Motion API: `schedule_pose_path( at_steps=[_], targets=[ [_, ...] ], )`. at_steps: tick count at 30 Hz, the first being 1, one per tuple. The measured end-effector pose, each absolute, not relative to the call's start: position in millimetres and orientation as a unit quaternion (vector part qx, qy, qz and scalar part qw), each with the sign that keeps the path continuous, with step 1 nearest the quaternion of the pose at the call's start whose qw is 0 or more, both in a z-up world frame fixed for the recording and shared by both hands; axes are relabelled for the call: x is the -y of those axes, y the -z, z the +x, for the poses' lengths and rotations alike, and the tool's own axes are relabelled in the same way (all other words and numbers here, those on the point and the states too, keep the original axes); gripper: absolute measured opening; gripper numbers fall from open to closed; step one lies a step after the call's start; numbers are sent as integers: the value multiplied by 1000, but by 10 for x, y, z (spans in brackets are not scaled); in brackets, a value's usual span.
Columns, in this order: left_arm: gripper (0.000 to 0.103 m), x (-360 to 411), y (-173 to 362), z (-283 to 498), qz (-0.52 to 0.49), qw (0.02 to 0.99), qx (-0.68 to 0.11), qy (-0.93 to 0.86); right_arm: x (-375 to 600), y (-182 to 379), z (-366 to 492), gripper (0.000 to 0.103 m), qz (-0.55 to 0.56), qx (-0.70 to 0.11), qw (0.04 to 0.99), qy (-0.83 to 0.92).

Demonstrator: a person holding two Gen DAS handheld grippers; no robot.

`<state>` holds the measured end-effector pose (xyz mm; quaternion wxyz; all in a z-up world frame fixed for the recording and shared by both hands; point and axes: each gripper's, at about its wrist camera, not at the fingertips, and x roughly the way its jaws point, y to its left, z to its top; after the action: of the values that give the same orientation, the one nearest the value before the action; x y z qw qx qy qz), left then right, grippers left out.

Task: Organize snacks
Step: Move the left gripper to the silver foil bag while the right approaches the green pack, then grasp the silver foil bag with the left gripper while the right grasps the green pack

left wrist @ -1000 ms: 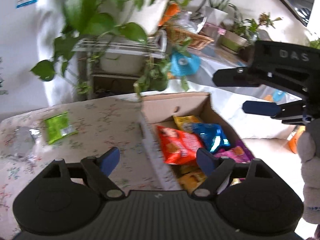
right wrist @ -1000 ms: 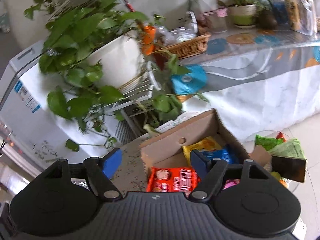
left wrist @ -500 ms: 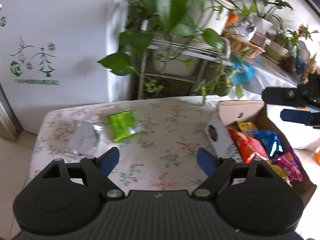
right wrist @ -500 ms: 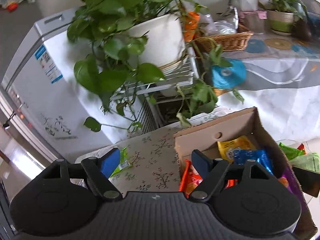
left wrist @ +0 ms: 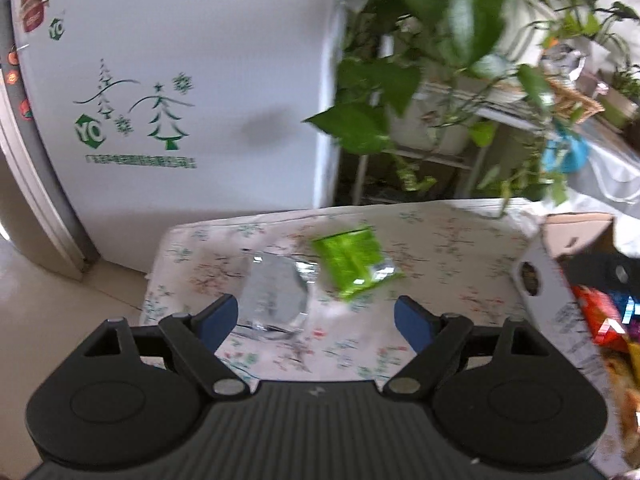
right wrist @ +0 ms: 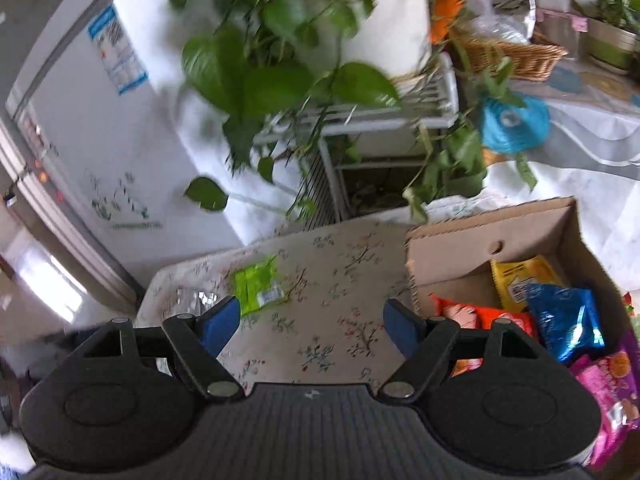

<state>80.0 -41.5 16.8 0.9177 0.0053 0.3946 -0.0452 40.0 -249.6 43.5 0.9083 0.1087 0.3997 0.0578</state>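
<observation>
A green snack packet (left wrist: 354, 266) lies on the floral tablecloth (left wrist: 440, 248), with a clear silvery packet (left wrist: 274, 294) just left of it. My left gripper (left wrist: 316, 322) is open and empty, above and short of both. A cardboard box (right wrist: 492, 228) at the table's right end holds orange (right wrist: 472, 318), yellow (right wrist: 520, 280), blue (right wrist: 566, 320) and pink (right wrist: 608, 384) snack bags. My right gripper (right wrist: 312, 324) is open and empty above the cloth (right wrist: 340, 280), between the green packet (right wrist: 256, 284) and the box. The box also shows in the left wrist view (left wrist: 540, 276).
A white fridge (left wrist: 180, 92) stands behind the table's left end. A large potted plant (right wrist: 320, 36) on a white wire rack (right wrist: 384, 120) overhangs the table's far edge. A wicker basket (right wrist: 512, 54) and pots sit on a counter at the back right.
Both grippers swung left, away from the box. The left wrist view now centres on the green and clear packets; the right wrist view now shows the green packet. Both stay open.
</observation>
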Motion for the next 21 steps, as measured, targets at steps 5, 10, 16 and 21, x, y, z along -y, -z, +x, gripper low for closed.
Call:
schedule_pose_path(
  at_steps=[5,10,16,21],
  targets=[
    [85,279,15,1007,30,917,-397,26,2326,-326,425,85,81,-420,901,-69],
    [85,189,192,1172,40,914,-402,23,2211,-214,453,86,55,-439,894,-69],
    [85,120,342,1343,35,913,-405,34,2166,-122,489,87,40,-451,889,-66],
    [85,103,461,1449,48,913,-403,46,2155,-66,512,87,34,-455,887,-63]
  ],
)
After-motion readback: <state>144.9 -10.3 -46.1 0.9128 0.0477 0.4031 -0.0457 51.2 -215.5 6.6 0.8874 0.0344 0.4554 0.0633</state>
